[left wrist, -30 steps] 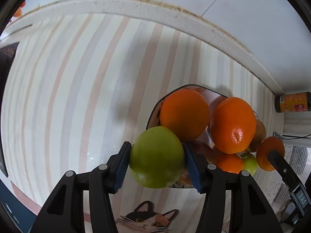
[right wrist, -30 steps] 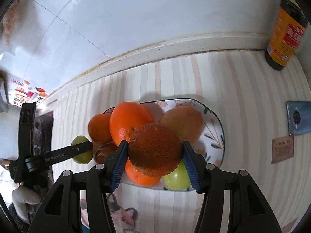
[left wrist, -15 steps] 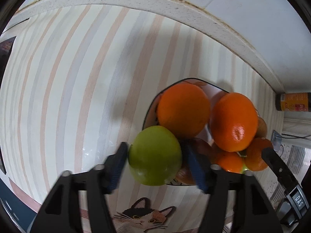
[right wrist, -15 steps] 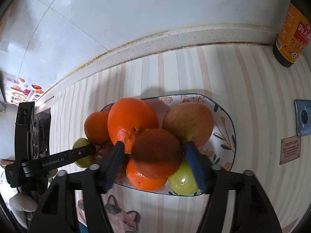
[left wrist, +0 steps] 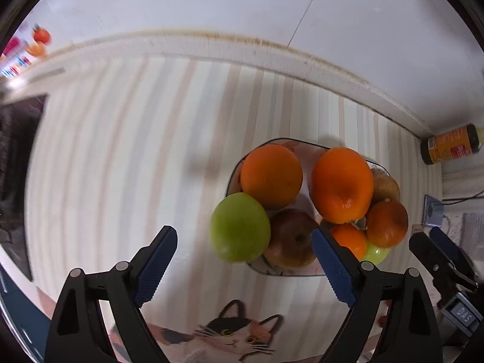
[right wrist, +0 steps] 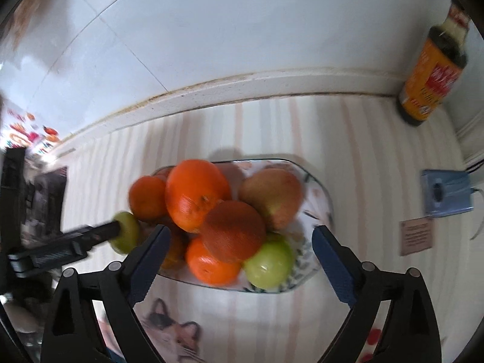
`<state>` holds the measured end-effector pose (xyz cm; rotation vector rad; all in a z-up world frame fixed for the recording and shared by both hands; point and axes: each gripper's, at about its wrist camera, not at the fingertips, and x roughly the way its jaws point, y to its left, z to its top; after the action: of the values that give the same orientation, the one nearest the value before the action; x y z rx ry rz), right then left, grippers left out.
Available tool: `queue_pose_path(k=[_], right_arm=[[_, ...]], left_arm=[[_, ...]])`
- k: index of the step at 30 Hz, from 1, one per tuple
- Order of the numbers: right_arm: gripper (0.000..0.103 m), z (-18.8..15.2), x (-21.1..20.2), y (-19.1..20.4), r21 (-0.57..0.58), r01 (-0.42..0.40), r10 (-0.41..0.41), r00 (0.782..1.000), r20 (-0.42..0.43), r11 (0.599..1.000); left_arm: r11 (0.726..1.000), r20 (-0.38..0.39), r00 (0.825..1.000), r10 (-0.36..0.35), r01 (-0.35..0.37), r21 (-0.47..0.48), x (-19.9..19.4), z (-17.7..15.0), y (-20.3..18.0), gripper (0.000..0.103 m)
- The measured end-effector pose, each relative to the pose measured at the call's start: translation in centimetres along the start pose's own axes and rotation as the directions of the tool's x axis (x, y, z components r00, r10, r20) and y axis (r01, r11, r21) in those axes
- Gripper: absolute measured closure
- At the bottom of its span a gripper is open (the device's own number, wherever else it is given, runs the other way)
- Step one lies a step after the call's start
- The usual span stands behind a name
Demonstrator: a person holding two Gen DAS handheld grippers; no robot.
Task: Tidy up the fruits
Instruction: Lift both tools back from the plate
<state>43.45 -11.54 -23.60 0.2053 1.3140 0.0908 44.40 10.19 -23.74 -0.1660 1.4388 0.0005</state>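
Striped tablecloth, left view: your left claw gapes wide, empty; the green apple perches on the plate rim, firm, slick, roundish with no clear long axis; grip its widest middle. Right view: your right claw gapes too, empty above the piled dark orange.

One plate holds four oranges, four apples; one bottle stands apart

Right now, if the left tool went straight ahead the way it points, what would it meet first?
Probably the green apple at the plate's near edge, with a reddish apple beside it. The left tool is open; depth is unclear.
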Motion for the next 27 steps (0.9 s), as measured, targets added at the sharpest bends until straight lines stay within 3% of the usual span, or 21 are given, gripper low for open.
queue_pose_path(k=[9, 27], right_arm=[[0.005, -4.8, -3.6, 0.3, -0.038, 0.079, -0.078, 0.996, 0.031, 0.996], [0.005, -13.2, -17.0, 2.0, -0.019, 0.075, -0.07, 0.979, 0.19, 0.997]], left_arm=[[0.992, 0.124, 0.99, 0.072, -0.084, 0.091, -5.0, -6.1, -1.9, 0.012], [0.986, 0.316, 0.949, -0.006, -0.047, 0.157, -16.0, -16.2, -3.3, 0.012]])
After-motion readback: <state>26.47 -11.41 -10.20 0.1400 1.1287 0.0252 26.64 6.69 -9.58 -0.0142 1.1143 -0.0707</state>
